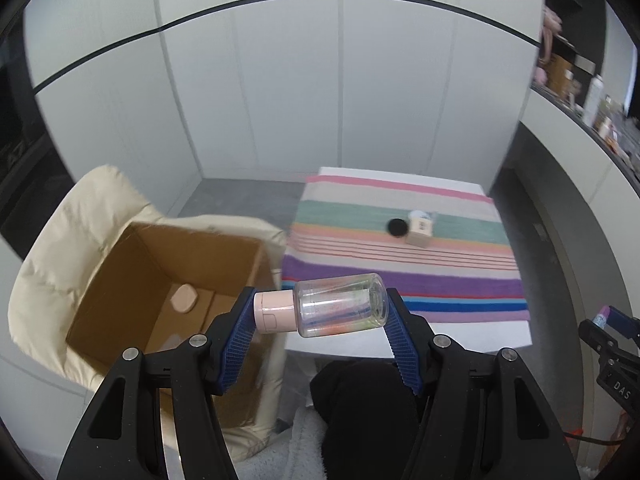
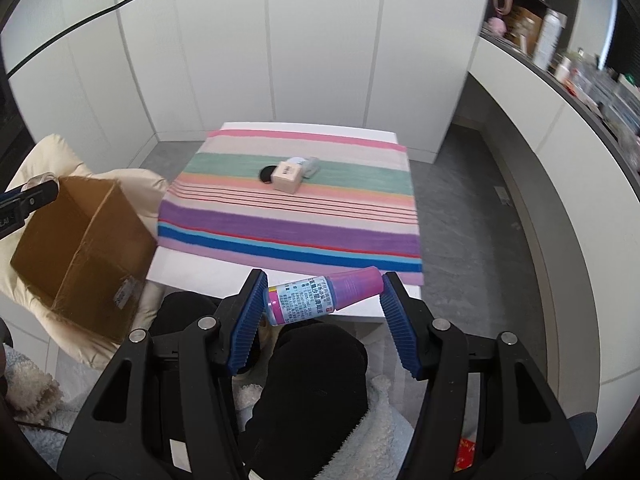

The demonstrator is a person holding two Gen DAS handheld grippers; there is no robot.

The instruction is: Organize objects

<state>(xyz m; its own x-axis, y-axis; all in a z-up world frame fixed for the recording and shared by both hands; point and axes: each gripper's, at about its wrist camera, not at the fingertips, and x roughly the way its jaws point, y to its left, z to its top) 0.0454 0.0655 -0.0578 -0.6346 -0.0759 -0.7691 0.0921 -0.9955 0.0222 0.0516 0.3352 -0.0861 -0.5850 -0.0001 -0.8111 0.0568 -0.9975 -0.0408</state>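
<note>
Left gripper [image 1: 322, 312] pinching clear bottle [image 1: 340, 305] endwise beside cardboard box [image 1: 160, 280], probably drop-off spot; right gripper [image 2: 324, 296] clamps purple dropper bottle [image 2: 320, 295] likewise.

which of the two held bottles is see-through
The clear bottle with the pale pink cap, clamped end to end in the left hand-held gripper. The right hand-held gripper holds an opaque purple bottle with a printed label.

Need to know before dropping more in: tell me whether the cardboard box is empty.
Not empty. The cardboard box is open-topped, and a pale pink object lies on its floor.
</note>
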